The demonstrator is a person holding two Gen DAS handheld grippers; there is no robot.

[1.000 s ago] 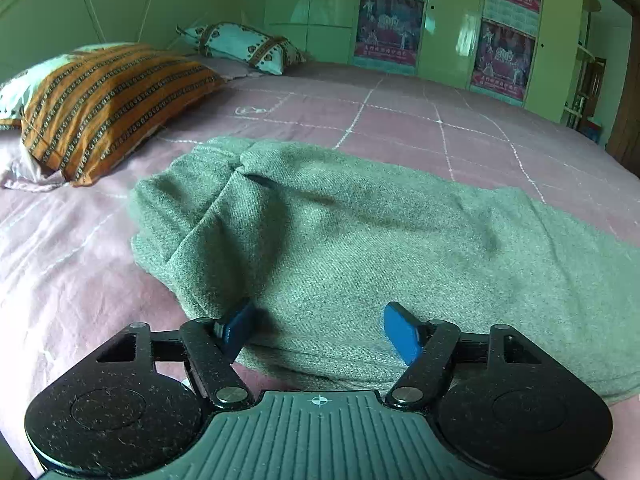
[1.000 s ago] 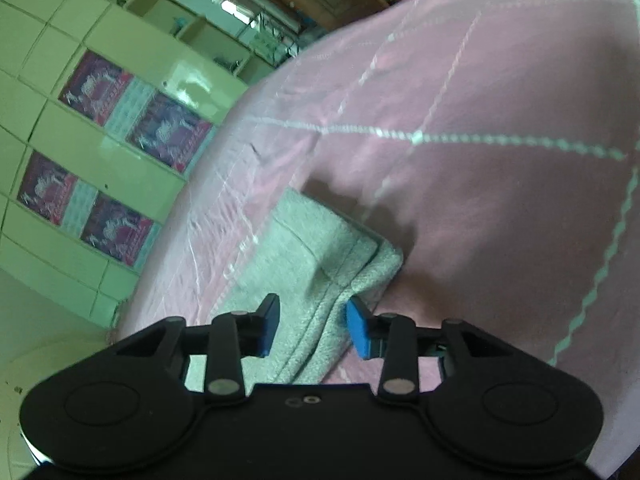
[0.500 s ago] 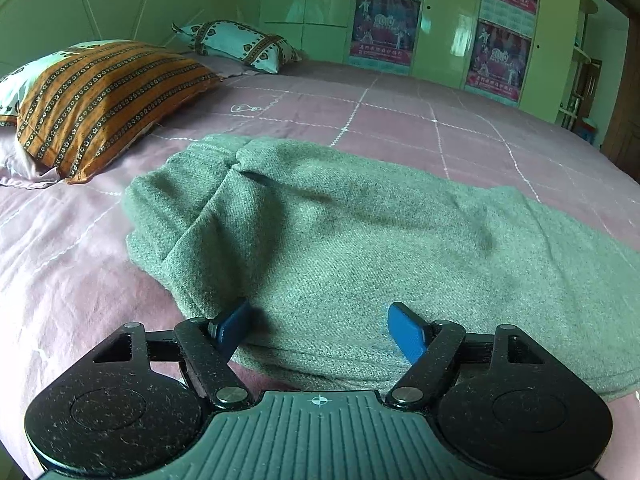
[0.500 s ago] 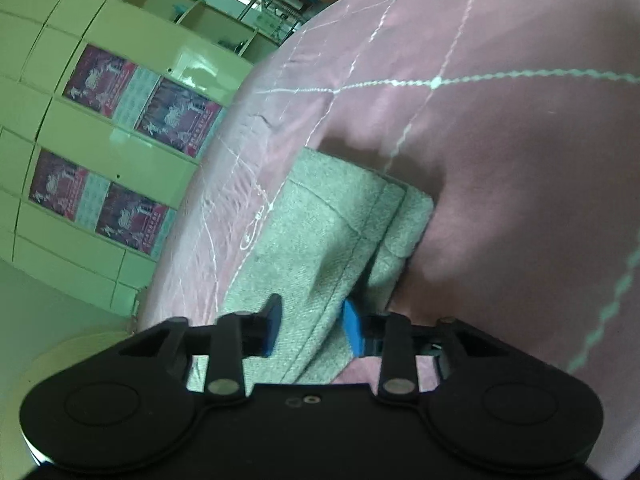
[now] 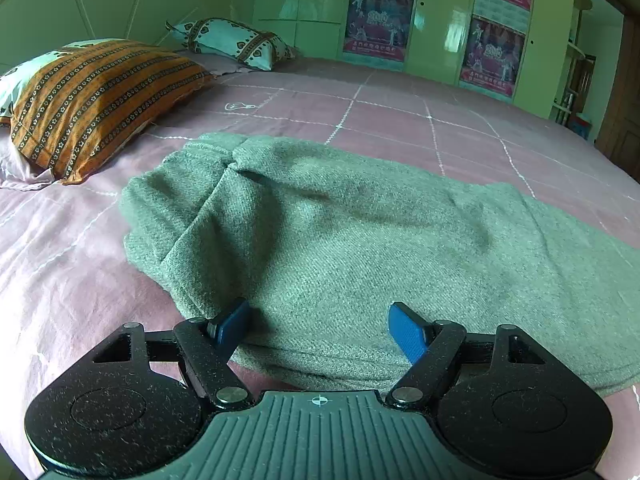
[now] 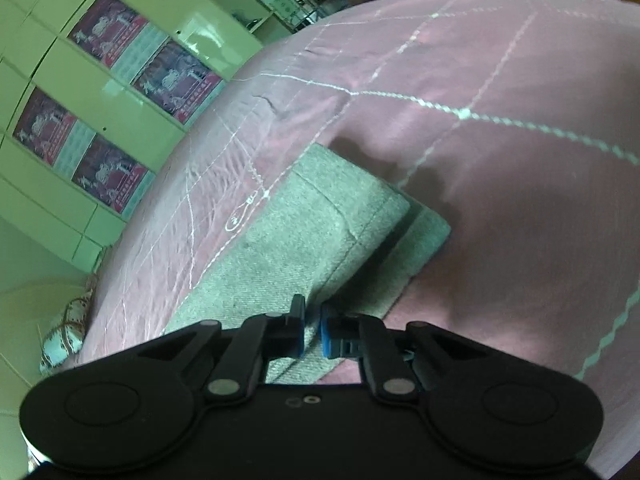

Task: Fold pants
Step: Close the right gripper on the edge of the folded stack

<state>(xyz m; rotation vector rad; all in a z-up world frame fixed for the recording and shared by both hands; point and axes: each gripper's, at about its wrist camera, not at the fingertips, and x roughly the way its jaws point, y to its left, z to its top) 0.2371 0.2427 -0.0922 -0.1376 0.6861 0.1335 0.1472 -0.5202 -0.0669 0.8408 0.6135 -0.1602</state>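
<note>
Grey-green pants (image 5: 360, 232) lie spread across the pink bed (image 5: 400, 112), bunched waist end at the left. My left gripper (image 5: 320, 324) hovers at their near edge, jaws wide open; its left pad (image 5: 230, 326) touches a fold, the right pad is free above the cloth. In the right wrist view the leg ends (image 6: 312, 232) lie stacked on the bed (image 6: 500, 180), hems pointing away. My right gripper (image 6: 313, 320) is shut on the near side edge of the top leg, with cloth pinched between its blue pads.
An orange striped pillow (image 5: 92, 96) and a white patterned pillow (image 5: 232, 42) lie at the head of the bed. A green wardrobe with posters (image 5: 440, 20) stands behind it, shown in the right wrist view as the wardrobe (image 6: 100, 80) on the left.
The right gripper's jaws closed from partly open onto the edge of the pants leg, and that gripper rolled a little. The left gripper stayed where it was, still open.
</note>
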